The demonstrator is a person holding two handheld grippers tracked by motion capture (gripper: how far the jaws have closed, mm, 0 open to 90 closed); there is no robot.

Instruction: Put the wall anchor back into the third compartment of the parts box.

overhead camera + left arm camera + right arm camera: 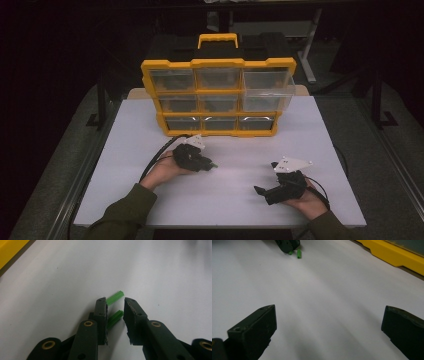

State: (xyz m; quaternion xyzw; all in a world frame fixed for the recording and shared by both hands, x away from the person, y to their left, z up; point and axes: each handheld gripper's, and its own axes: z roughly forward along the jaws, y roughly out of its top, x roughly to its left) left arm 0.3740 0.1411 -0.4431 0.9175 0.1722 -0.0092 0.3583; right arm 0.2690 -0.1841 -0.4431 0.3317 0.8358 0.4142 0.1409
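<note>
Near edge of the white table [225,200]: my right gripper [270,186] lies low in my right hand [306,199], jaws standing wide apart with bare tabletop between them. Nothing touches them.

A little farther in and to the left, my left gripper [115,308] sits in my left hand [165,170], tips down at the table. Two short green ribbed plugs lie side by side here. The nearer green plug [115,318] is in the narrow gap between my jaws, against the left pad; I cannot tell whether the right pad presses on it, so no firm grip to report. The farther green plug [115,297] lies just beyond the tips, poking out past the left jaw, near its neighbour but apart from it. From the right gripper view both plugs show small at the far side of the table, just beside the dark left gripper.

Open tabletop lies between my two grippers.

Farther back stands the yellow organiser [218,97], upright, three rows of clear drawers. Its top right drawer [267,90] is pulled forward out of the frame. A yellow handle [218,39] tops the dark case behind. The organiser's base is well apart from the plugs.
</note>
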